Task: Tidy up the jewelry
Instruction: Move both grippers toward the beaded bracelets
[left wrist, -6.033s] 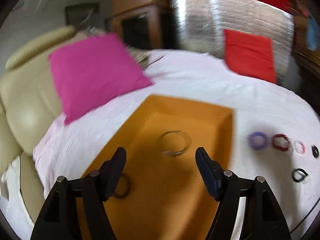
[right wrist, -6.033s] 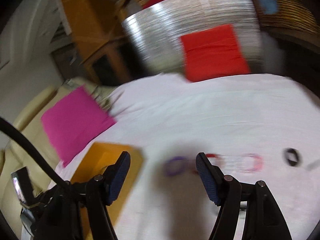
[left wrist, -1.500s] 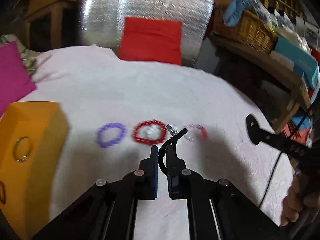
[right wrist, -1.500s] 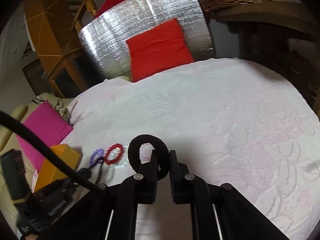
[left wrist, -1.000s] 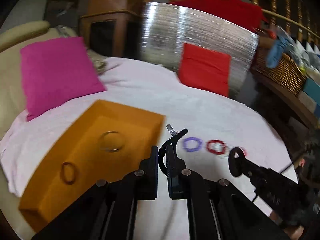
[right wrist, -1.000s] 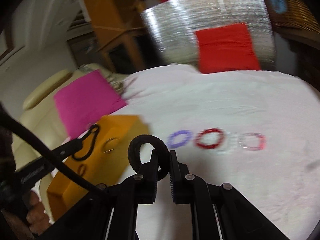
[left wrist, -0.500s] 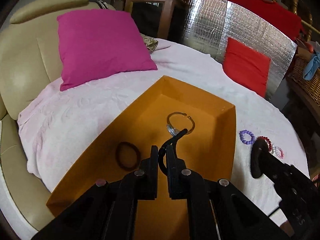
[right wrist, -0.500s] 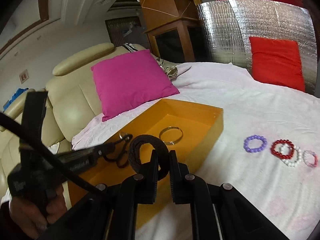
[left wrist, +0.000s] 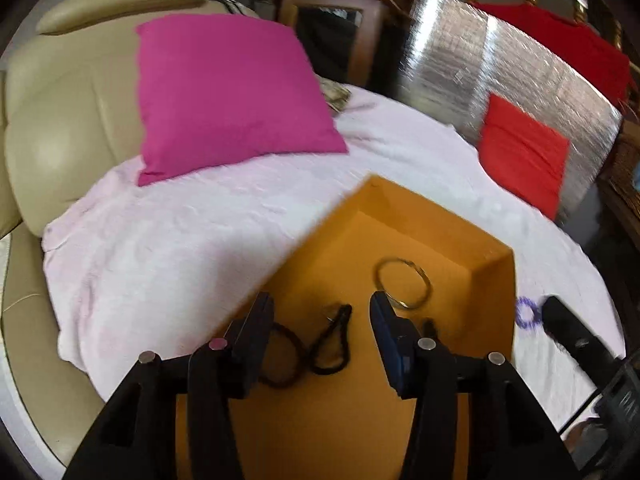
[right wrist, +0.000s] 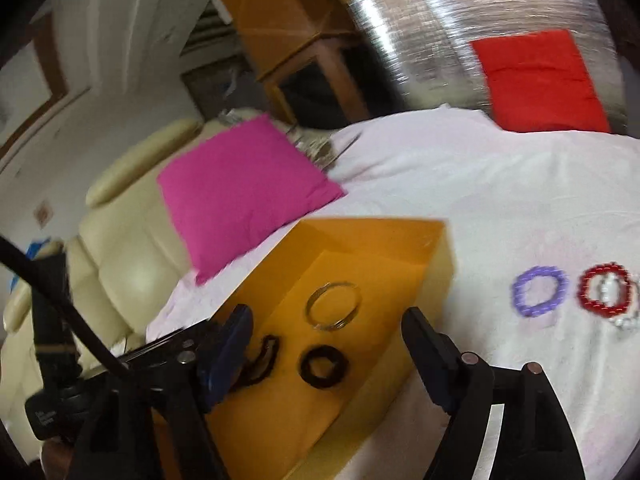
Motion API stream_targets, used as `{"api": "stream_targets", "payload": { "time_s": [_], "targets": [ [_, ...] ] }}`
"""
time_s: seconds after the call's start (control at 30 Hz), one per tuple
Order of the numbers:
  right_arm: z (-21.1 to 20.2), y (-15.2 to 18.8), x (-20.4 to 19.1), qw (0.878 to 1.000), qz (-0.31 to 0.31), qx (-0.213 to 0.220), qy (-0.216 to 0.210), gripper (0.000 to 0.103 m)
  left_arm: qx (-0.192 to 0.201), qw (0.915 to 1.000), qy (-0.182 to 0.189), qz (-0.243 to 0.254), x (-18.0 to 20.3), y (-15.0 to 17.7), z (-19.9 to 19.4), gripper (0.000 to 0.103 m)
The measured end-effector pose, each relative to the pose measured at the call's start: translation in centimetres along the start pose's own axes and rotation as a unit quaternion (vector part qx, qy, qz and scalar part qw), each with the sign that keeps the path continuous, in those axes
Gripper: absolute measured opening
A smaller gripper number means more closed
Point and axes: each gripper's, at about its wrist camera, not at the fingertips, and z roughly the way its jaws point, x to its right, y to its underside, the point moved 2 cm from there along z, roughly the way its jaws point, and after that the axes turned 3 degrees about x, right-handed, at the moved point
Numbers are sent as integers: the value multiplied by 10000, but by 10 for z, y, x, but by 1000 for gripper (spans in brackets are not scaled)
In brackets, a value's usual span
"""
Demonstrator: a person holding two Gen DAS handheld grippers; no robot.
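Two grippers, both over the orange box [left wrist: 494,276], both with jaws opening and nothing between the pads. We see the left gripper [left wrist: 320,320] hanging above the box floor, a thin black cord loop [left wrist: 334,346] lying loose below its gap, a dark hair tie [left wrist: 286,356] just beside that, partly behind the left finger. We see the right gripper [right wrist: 326,334] spread wide over the same box [right wrist: 444,264], a thick black ring [right wrist: 323,366] lying flat on the floor under the gap, apart from both pads. A thin metal bangle [right wrist: 334,306] sits further in, near the far wall. Outside the box, on the white bedspread [right wrist: 460,184], we count a purple bead bracelet [right wrist: 540,290], a red bead bracelet [right wrist: 604,290] overlapping a white bead one. A pink pillow [left wrist: 228,92] sits behind the box.
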Motion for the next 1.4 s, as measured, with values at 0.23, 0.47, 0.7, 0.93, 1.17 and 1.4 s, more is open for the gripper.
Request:
{"api": "stream_targets", "payload": {
  "time_s": [0.23,0.47,0.7,0.93,1.17,1.4],
  "targets": [
    [-36,-19,50,9961,327,282,764,80,414,9989,-229,37,5,-5,-11,51],
    [-81,-37,129,9821,981,369,1563,67,527,9962,9,700,65,5,-19,58],
    [-130,-45,207,9616,1812,355,2031,64,882,9863,486,1304,135,22,-39,66],
    [-148,-41,247,9506,2082,152,2297,64,516,9742,1058,1925,203,49,-29,67],
    [-147,-33,269,9515,2074,-159,2268,50,-167,9677,1483,2033,248,72,-1,67],
    [-130,-28,286,9492,2152,-465,2249,49,-568,9562,1711,2307,282,93,34,67]
  ]
}}
